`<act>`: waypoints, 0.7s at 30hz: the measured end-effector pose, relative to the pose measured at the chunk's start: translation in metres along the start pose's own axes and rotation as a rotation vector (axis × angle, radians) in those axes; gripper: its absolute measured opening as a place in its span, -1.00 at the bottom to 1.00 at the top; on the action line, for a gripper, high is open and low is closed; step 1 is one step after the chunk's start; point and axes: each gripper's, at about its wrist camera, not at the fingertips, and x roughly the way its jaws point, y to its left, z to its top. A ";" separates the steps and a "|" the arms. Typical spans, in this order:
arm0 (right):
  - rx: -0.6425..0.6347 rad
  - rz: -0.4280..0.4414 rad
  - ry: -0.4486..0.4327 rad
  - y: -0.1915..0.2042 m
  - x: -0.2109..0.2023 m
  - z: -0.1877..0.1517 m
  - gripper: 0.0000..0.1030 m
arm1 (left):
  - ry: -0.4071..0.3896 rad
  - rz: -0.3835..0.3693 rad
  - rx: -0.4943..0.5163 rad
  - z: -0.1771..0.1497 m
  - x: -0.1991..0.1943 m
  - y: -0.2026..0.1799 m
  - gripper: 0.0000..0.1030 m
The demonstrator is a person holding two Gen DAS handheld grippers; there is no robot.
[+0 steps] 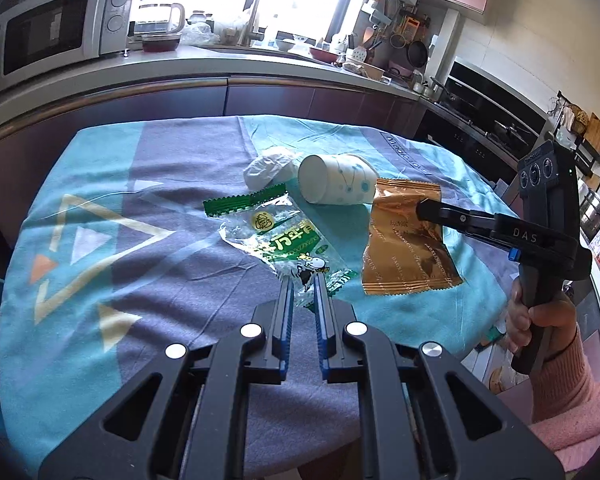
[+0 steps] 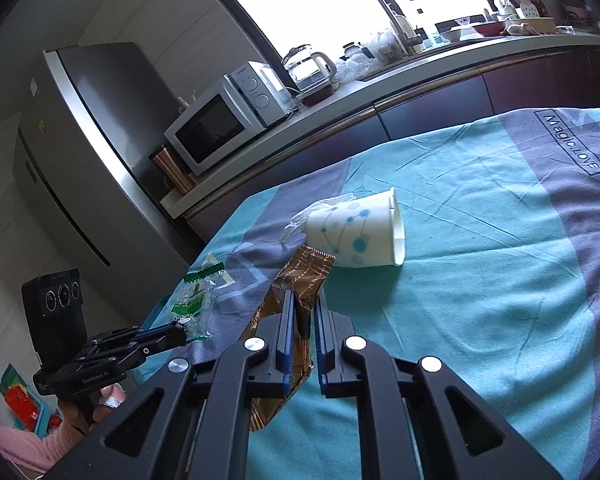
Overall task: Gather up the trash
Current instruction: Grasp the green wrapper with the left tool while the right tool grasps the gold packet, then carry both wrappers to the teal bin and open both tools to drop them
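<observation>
On the blue and teal tablecloth (image 1: 148, 184) lie a tipped white paper cup (image 1: 336, 180) with blue dots and a crumpled white wad (image 1: 268, 166). My left gripper (image 1: 303, 286) is shut on the near end of a clear and green snack wrapper (image 1: 268, 232). The right wrist view shows that wrapper (image 2: 194, 304) hanging from the left gripper (image 2: 180, 330). My right gripper (image 2: 304, 304) is shut on a brown foil wrapper (image 2: 300, 276) just in front of the cup (image 2: 356, 232). From the left, the right gripper (image 1: 420, 210) pinches the brown wrapper (image 1: 404, 240) near its top.
A kitchen counter (image 1: 220, 68) with a microwave (image 1: 56, 28) and glass kettle (image 1: 158, 14) runs behind the table. A fridge (image 2: 72, 160) stands at the left. A hand in a pink sleeve (image 1: 572, 380) holds the right gripper's handle beyond the table's right edge.
</observation>
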 end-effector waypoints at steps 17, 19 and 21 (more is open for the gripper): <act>-0.108 0.162 0.081 0.072 0.061 0.010 -0.83 | -0.100 0.142 -0.097 -0.020 -0.076 0.061 -0.79; -0.120 0.183 0.092 0.081 0.067 0.011 -0.83 | -0.113 0.164 -0.110 -0.023 -0.087 0.069 -0.79; -0.131 0.198 0.101 0.089 0.073 0.011 -0.83 | -0.121 0.185 -0.123 -0.026 -0.096 0.077 -0.79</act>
